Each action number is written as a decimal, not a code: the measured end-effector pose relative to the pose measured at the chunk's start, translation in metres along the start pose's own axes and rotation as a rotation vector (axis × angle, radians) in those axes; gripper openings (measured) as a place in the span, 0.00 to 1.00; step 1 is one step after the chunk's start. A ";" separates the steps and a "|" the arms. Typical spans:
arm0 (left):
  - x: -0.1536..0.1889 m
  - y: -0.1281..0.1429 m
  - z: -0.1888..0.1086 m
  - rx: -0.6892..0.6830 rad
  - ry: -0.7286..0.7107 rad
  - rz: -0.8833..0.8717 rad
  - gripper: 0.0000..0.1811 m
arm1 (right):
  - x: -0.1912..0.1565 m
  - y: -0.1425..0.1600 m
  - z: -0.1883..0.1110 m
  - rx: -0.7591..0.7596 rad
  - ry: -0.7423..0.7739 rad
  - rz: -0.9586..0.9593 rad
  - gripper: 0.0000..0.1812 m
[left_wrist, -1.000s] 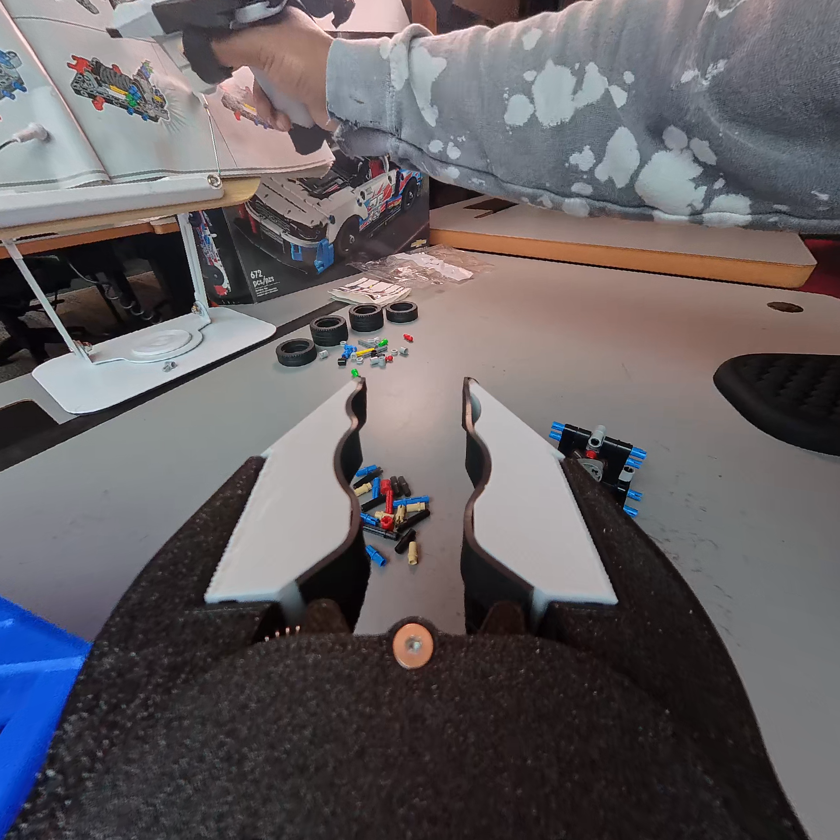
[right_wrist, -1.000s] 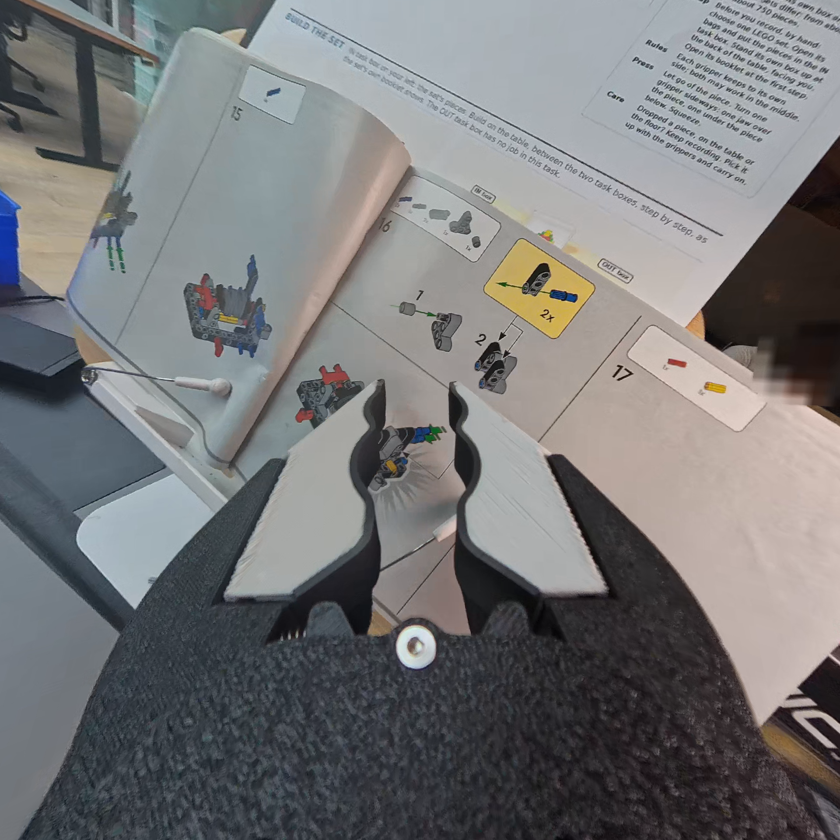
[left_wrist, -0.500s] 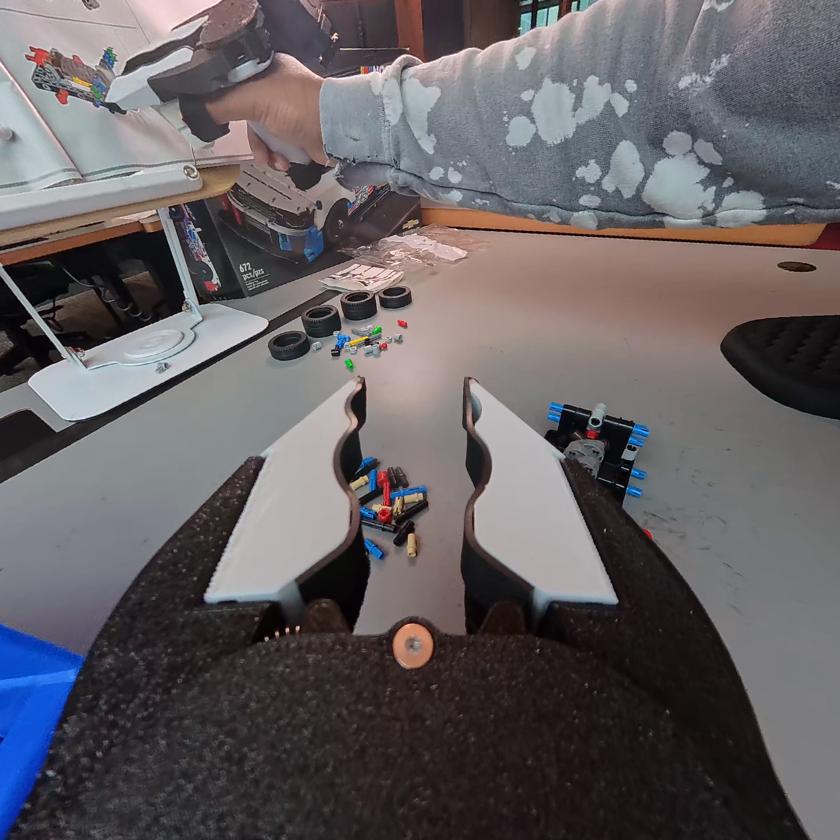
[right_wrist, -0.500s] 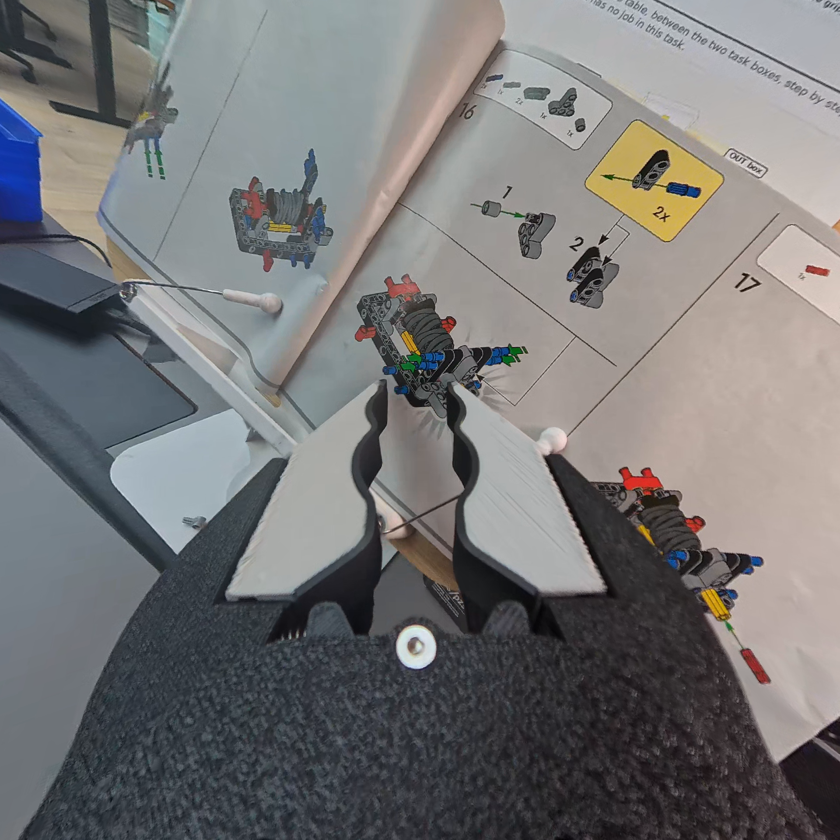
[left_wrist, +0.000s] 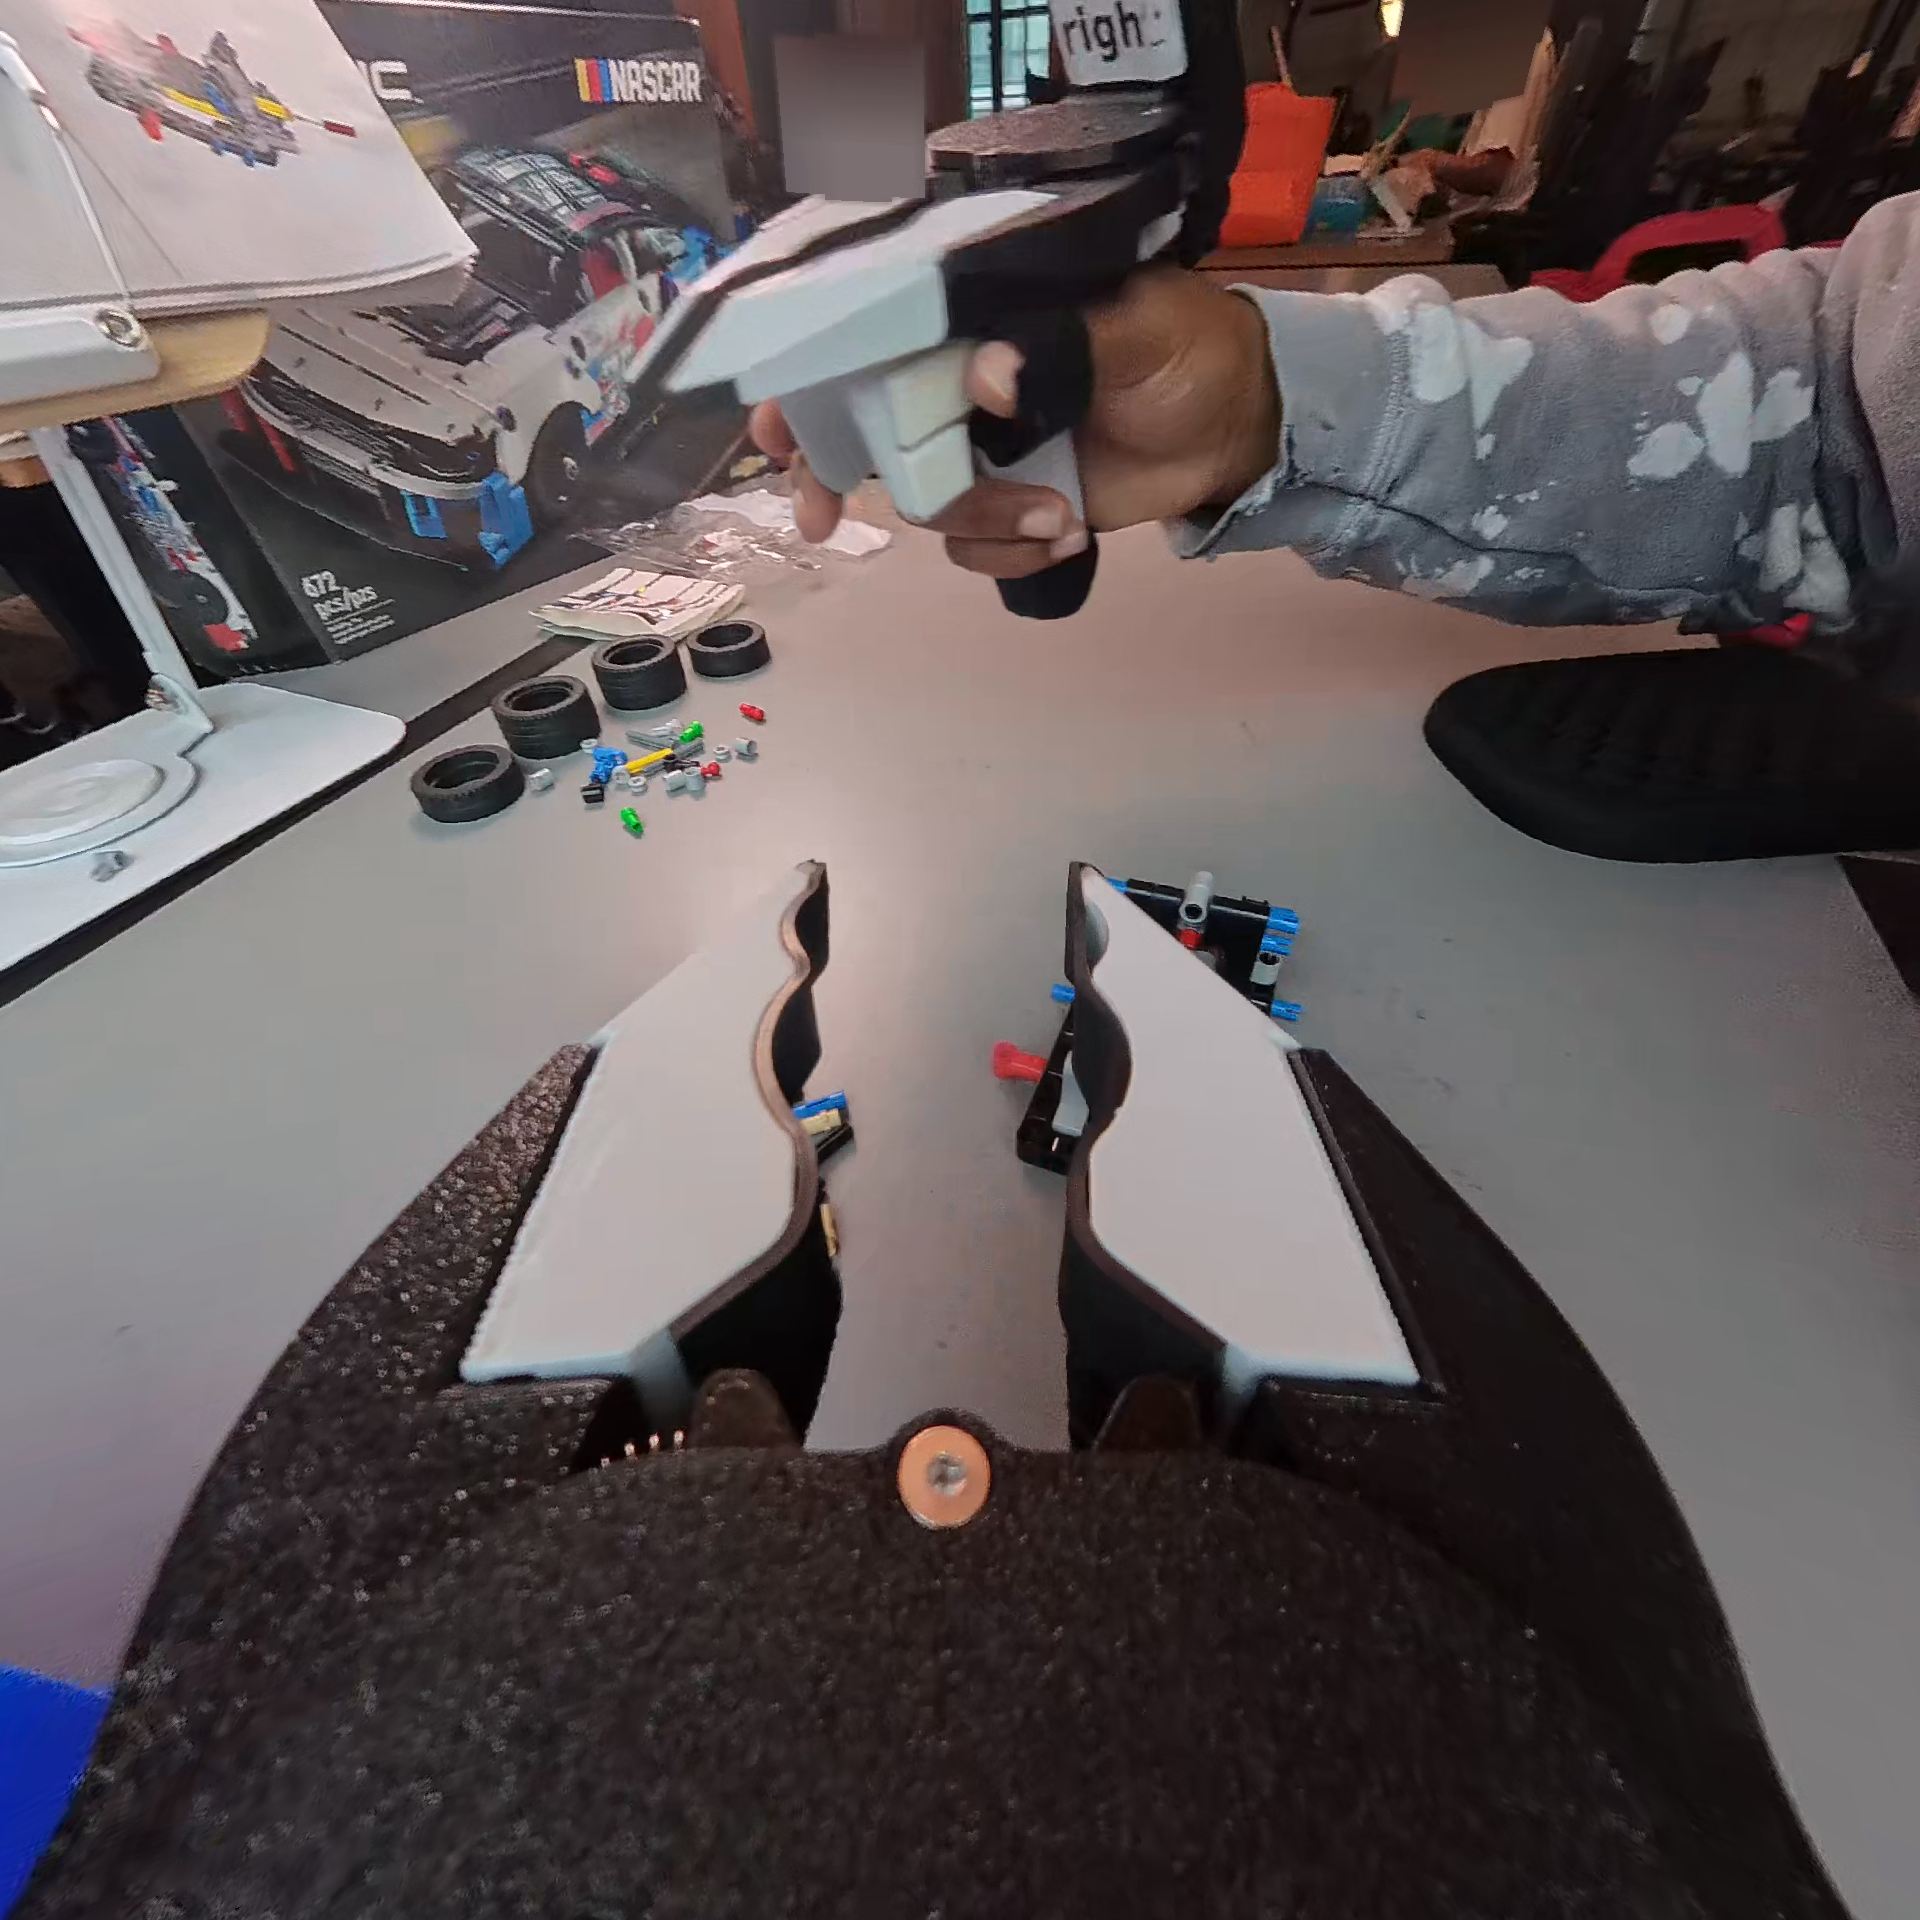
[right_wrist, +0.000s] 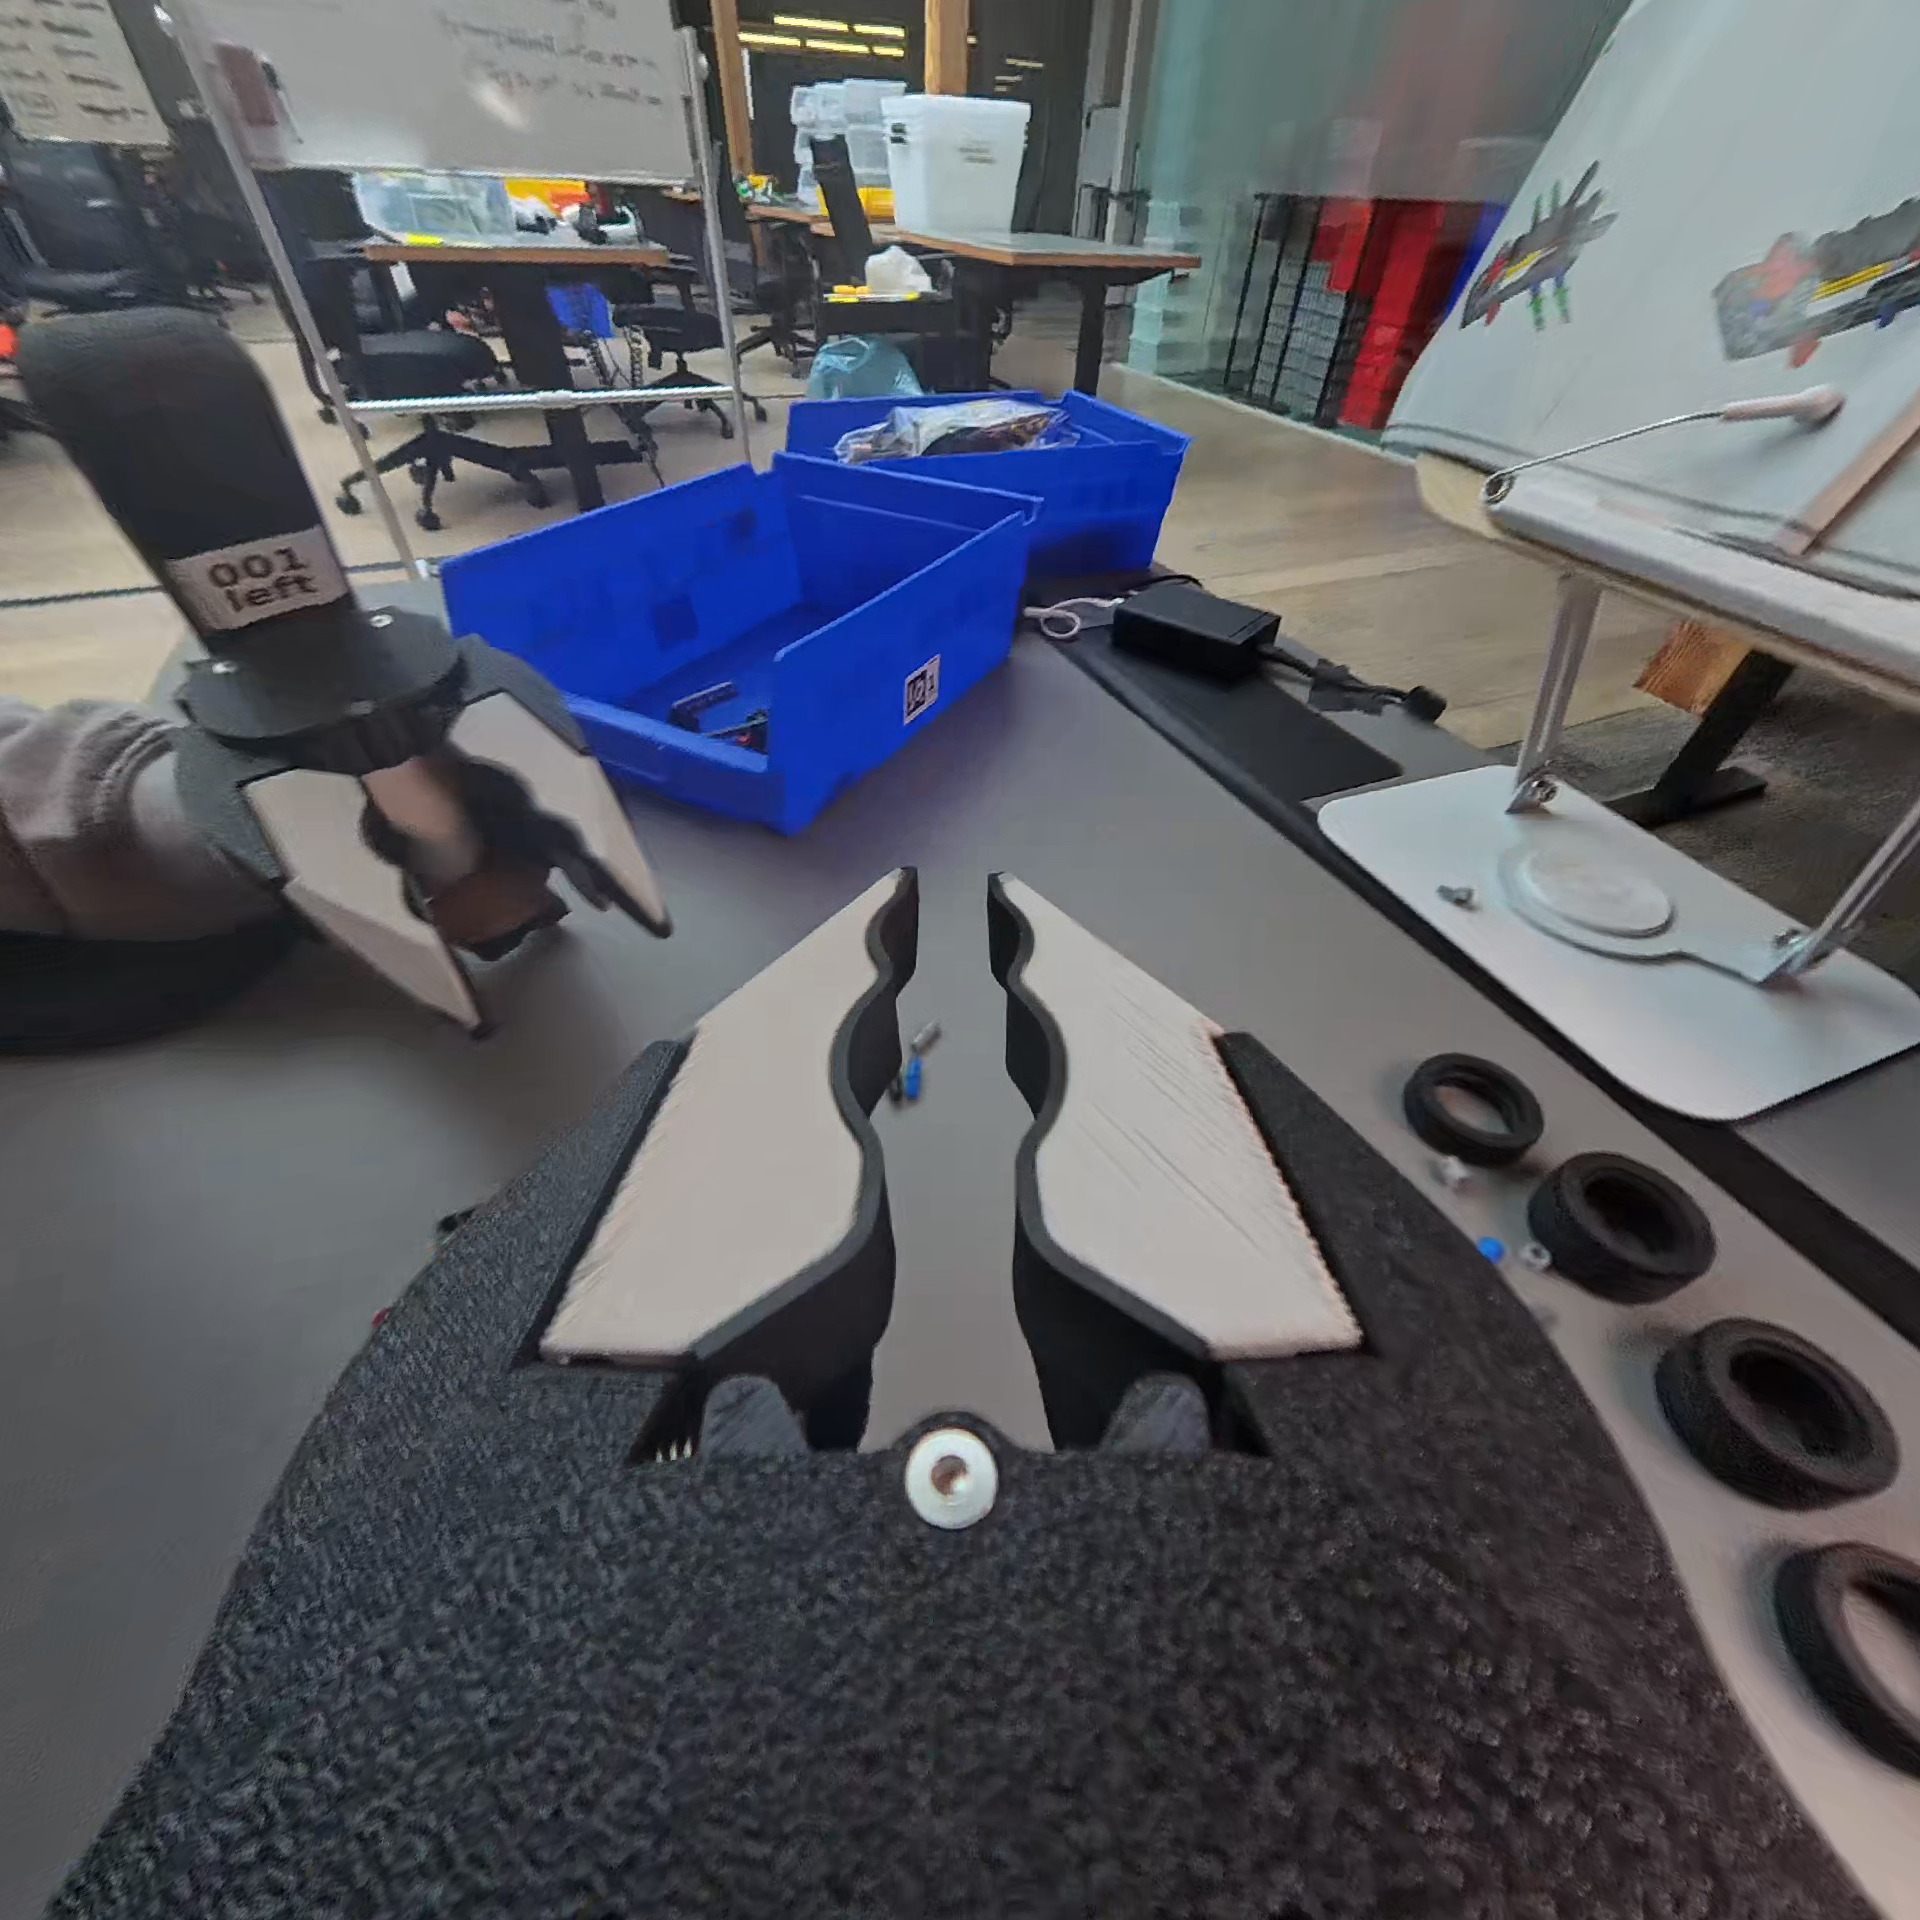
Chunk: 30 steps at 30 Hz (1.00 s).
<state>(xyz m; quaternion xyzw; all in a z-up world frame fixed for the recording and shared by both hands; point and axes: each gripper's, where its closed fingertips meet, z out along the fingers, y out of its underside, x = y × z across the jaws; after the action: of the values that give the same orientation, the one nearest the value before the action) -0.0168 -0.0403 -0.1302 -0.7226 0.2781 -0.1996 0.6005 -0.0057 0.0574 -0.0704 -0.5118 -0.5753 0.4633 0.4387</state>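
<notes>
Above matte grey table (left_wrist: 1455, 1195), both felt-backed hand-held grippers (left_wrist: 945, 883) (right_wrist: 951, 894) parted, empty.

- Grey desk (left_wrist: 1455, 1143).
- Four black tyres (left_wrist: 548, 715).
- Blue bins (right_wrist: 831, 623).
- Black frame assembly (left_wrist: 1226, 925) with blue pins.
- Grey sleeve (left_wrist: 1558, 436), white blotches.
- Red peg (left_wrist: 1016, 1062).

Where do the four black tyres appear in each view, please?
Left wrist view: the four black tyres lie in a row on the table, upper left, beyond the open left tongs.
Right wrist view: they run along the right edge, beside the right tongs.
Shared landmark: the white stand base.
</notes>
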 end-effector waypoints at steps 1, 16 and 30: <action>0.001 0.003 0.000 -0.022 0.012 -0.010 0.25 | -0.016 0.009 -0.010 -0.021 -0.015 0.010 0.07; 0.041 0.040 0.001 -0.277 0.268 -0.088 0.37 | -0.091 0.088 -0.049 -0.189 -0.242 -0.049 0.08; 0.081 0.075 0.031 -0.486 0.440 0.117 0.20 | -0.086 0.113 -0.028 -0.298 -0.264 -0.006 0.14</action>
<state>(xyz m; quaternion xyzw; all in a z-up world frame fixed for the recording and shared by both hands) 0.0528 -0.0780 -0.2134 -0.7672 0.4815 -0.2439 0.3466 0.0504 -0.0201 -0.1790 -0.5041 -0.6914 0.4350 0.2803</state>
